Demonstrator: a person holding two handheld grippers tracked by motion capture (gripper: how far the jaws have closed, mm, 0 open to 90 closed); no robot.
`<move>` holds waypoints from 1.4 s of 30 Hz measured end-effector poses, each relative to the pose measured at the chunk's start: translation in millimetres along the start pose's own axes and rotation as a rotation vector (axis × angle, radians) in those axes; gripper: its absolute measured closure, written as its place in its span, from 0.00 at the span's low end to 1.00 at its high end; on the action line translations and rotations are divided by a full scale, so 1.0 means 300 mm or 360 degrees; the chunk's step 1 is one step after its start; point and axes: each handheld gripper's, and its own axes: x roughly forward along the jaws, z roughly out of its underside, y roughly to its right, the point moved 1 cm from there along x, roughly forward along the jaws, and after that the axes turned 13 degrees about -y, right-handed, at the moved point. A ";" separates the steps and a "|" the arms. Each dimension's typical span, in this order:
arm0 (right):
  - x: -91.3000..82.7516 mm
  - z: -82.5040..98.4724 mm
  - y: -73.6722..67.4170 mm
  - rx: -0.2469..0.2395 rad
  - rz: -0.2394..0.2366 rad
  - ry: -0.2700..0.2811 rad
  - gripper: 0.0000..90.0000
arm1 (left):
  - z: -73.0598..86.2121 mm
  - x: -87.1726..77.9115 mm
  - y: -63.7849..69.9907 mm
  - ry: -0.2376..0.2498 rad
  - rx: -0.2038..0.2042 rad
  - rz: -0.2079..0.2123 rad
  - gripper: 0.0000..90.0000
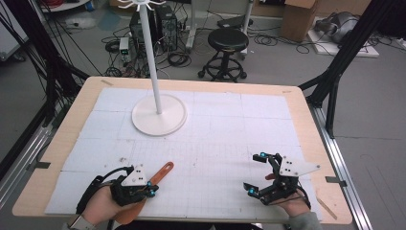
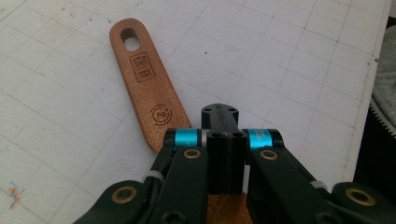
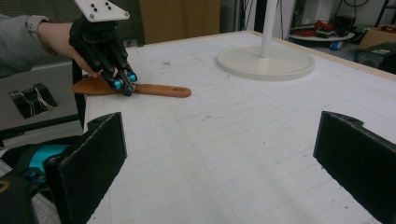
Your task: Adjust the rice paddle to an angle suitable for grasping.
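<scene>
Now: one spatula [image 1: 152, 184], left tool [image 1: 151, 188] closed beside it; right tool [image 1: 257, 173] open.

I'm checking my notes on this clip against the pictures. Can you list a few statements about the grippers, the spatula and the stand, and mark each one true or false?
1. The left gripper is shut over the wooden spatula. True.
2. The right gripper is shut. False: its jaws stand wide apart with nothing between them.
3. The spatula hangs on the white stand. False: it lies flat on the table.
4. The spatula's handle end has a slot hole. True.
5. The stand is at the table's far side from the person. True.
</scene>
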 end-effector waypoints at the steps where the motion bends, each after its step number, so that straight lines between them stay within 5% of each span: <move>1: 0.000 0.000 -0.001 0.0005 -0.0005 -0.0007 0.02 | 0.000 -0.001 0.000 0.0001 -0.0003 -0.0001 1.00; 21: 0.003 -0.001 0.001 -0.0003 -0.0004 -0.0006 0.02 | 0.067 -0.059 0.090 -0.0094 0.0034 -0.0027 1.00; 39: 0.004 0.000 -0.001 0.0002 -0.0008 -0.0013 0.02 | 0.136 -0.103 0.050 -0.0099 -0.0008 -0.0074 1.00; 42: 0.007 0.000 0.001 -0.0002 -0.0009 -0.0015 0.02 | 0.129 -0.112 0.047 -0.0031 -0.0003 -0.0041 1.00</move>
